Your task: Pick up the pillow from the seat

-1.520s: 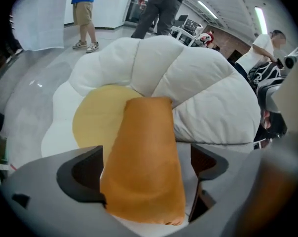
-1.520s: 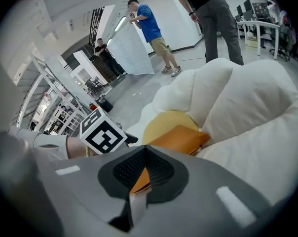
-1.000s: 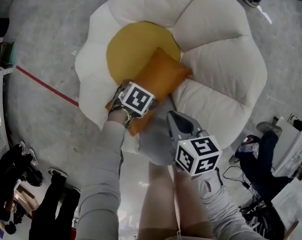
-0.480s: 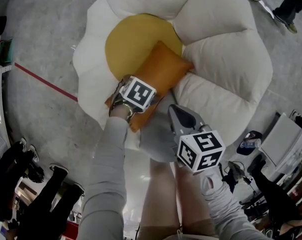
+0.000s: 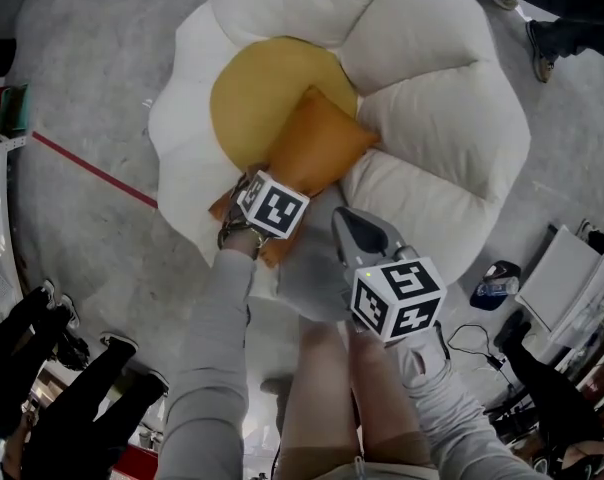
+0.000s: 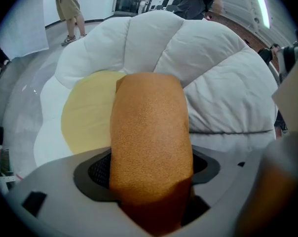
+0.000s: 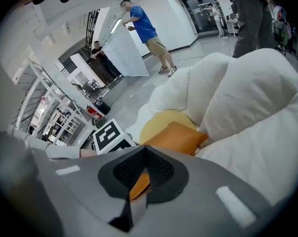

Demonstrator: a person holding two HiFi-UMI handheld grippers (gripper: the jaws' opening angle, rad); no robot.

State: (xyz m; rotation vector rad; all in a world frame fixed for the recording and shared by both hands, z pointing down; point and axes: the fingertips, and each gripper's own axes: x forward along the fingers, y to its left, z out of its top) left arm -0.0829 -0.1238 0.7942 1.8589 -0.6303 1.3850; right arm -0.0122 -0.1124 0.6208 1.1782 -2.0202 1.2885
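- Pillow (image 5: 317,153): the orange one lies on the white seat (image 5: 437,118). It rests partly over the yellow centre (image 5: 252,88), with its far corner against a puffy lobe and its near end toward the seat's front edge.
- Left gripper (image 5: 250,196): it has the pillow's near end between its jaws. They have just been closing, and both dark pads (image 6: 100,169) now press the fabric, so it is clamped on the pillow.
- Right gripper (image 5: 354,233): it hovers just beside the pillow's near edge, with its jaws together on nothing.
- Step in hand, as I judge it: making the grip firm before the lift. The pillow has not yet left the seat.
- Doing it well:
  - The filling is soft, so squeeze until the fabric bunches rather than only dents.
  - Raise the pillow straight up and slowly. The far end will likely droop and drag on the lobe.
  - If it sags or slips, open the right gripper and take the free side.
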